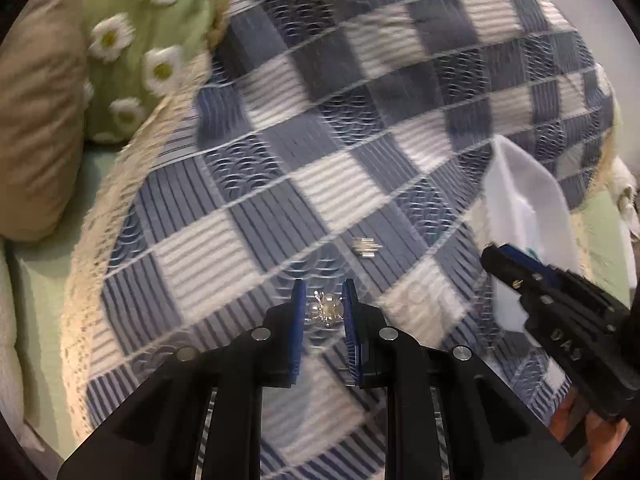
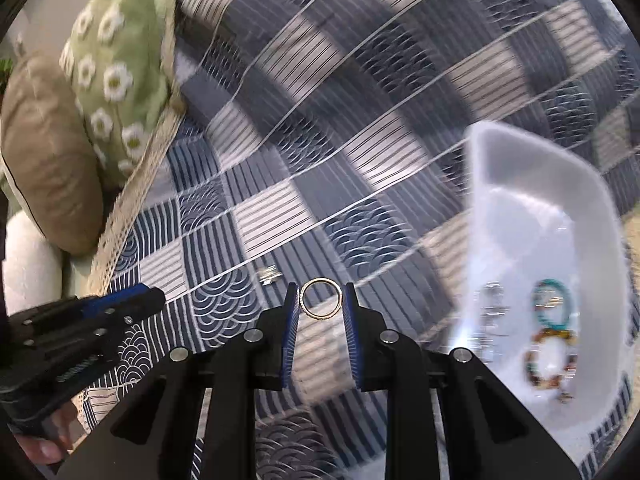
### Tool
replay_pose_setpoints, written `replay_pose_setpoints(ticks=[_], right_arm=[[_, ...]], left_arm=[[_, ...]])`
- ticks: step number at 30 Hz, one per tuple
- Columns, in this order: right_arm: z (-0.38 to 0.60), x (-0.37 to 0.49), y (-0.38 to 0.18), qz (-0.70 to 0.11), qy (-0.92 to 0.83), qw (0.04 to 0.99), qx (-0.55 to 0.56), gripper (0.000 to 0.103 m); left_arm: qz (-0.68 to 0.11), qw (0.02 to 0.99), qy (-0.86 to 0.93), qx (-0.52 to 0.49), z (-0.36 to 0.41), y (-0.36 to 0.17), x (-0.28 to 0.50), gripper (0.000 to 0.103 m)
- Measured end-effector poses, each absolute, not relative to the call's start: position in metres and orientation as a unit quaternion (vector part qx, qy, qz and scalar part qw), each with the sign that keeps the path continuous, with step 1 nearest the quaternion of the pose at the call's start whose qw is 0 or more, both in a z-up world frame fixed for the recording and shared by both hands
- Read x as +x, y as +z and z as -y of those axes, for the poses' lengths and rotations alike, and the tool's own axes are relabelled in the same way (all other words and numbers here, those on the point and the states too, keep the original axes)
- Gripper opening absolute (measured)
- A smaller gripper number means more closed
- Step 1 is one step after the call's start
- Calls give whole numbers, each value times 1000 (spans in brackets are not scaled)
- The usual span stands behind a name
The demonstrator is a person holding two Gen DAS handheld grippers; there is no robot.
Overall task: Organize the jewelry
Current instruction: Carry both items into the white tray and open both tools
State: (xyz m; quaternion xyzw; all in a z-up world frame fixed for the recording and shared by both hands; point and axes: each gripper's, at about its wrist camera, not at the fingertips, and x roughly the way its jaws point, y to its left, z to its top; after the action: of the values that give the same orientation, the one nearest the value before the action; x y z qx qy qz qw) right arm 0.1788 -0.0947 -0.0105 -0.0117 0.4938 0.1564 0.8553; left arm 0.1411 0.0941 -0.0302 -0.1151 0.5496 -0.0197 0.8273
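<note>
My left gripper (image 1: 323, 306) is shut on a silver pearl brooch (image 1: 327, 307), held between its blue pads above the blue checked blanket (image 1: 280, 128). My right gripper (image 2: 321, 300) is shut on a thin gold ring (image 2: 321, 299), pinched edge to edge and lifted off the blanket (image 2: 320, 120). One small silver piece (image 1: 366, 248) still lies on the blanket; in the right wrist view this silver piece (image 2: 270, 275) sits just left of the ring. A white tray (image 2: 592, 216) at the right holds a teal bracelet (image 2: 554, 304), a brown bead bracelet (image 2: 550, 360) and other small jewelry.
A green daisy cushion (image 1: 140, 40) and a tan cushion (image 1: 40, 128) rest at the upper left. The blanket has a lace edge (image 1: 100, 232) on a pale green sofa. The white tray (image 1: 520, 208) stands right of the left gripper. A hand (image 2: 44, 446) holds the left gripper (image 2: 156, 298).
</note>
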Motion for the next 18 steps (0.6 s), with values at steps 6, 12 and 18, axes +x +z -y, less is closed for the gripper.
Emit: replay_pose_setpoints(ticks=[6,12,18], right_arm=[[181,170,5,-477,98,873,22,22],[254,176,-12,-492,47,868,39,22],[284,175,-38,-510,46,858,31,22]], left_arm=[[-543,830,-60,-110,-27,-9,150,17],[-539,831,-93,-103,41,-5,164,17],[-552,822,-112,-88,96,-28,178,17]])
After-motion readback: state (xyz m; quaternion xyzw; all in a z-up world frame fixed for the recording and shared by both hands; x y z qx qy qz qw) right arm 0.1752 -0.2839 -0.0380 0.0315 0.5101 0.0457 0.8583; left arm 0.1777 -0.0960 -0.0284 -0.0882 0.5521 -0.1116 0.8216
